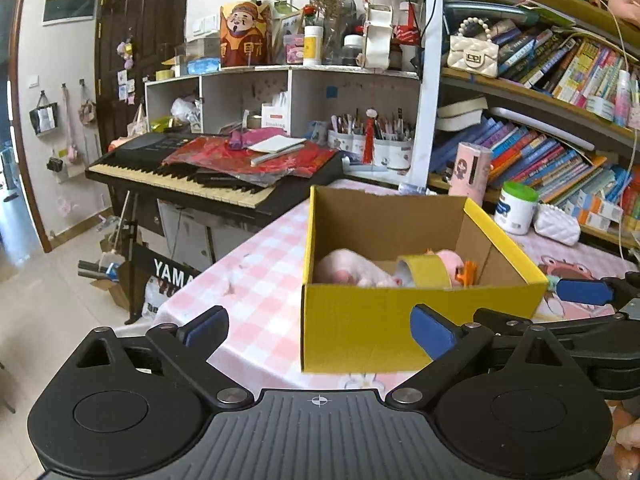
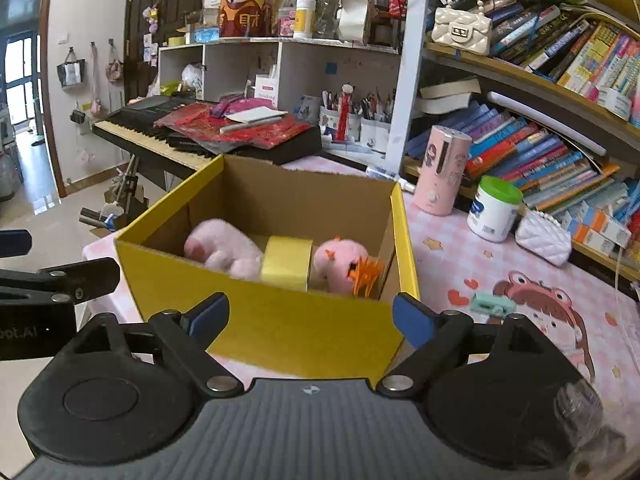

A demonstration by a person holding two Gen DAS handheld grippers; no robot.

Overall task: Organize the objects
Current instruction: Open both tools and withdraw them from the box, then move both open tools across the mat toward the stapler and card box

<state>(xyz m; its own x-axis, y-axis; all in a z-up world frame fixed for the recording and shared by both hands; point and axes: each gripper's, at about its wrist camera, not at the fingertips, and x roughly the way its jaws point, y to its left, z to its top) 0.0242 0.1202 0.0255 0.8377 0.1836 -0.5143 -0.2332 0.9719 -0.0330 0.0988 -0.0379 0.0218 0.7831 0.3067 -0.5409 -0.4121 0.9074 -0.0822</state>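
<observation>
Yellow cardboard box (image 2: 280, 332) on pink checked tablecloth (image 1: 256, 280): holds pink plush toy (image 2: 224, 248), yellow tape roll (image 2: 286, 262). Left gripper (image 1: 320, 330), right gripper (image 2: 312, 316): fingers wide, empty, before box.

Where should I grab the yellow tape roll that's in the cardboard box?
Grip the yellow tape roll across its curved band, coming from above: it lies on its side in the yellow cardboard box, wedged between two pink plush toys, so the box walls block any sideways approach.
</observation>
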